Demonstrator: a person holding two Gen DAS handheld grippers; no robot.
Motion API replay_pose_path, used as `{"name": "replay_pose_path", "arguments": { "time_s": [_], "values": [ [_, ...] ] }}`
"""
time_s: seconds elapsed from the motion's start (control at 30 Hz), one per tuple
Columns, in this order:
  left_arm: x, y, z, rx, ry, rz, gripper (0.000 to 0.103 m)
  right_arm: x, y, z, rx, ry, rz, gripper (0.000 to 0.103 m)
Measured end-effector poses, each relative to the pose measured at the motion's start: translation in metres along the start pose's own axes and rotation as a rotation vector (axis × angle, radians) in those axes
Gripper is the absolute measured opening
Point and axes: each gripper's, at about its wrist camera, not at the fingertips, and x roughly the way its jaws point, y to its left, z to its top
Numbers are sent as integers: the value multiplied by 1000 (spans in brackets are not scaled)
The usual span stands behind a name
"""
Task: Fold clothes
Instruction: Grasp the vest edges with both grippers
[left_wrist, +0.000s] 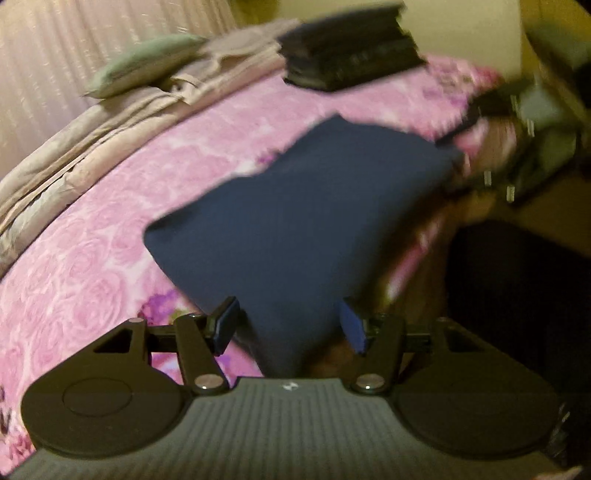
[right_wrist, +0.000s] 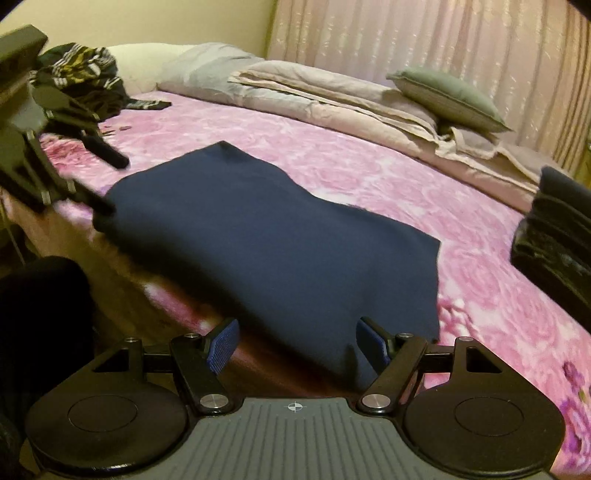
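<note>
Right wrist view: the navy garment (right_wrist: 273, 236) lies folded at 12 o'clock along the pink bedspread (right_wrist: 369, 158) edge. Right gripper (right_wrist: 295, 345) and left gripper (left_wrist: 288, 325) both gape wide, holding nothing.

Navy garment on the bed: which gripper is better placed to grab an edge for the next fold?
Marginally the left gripper: its open jaws already straddle the navy garment at its near end. The right gripper is open too, just short of the opposite edge.
</note>
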Motion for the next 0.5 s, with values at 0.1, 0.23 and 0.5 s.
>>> {"name": "replay_pose_path", "arguments": {
  "time_s": [0.1, 0.23, 0.5],
  "values": [
    [3, -16, -8, 111, 20, 54, 57, -1, 4, 1, -56, -4, -11, 73],
    [1, -22, -17, 199, 22, 117, 60, 4, 8, -1, -121, 4, -9, 73],
    [18, -34, -13, 337, 53, 121, 63, 25, 28, 0, -302, 30, -30, 73]
  ]
}}
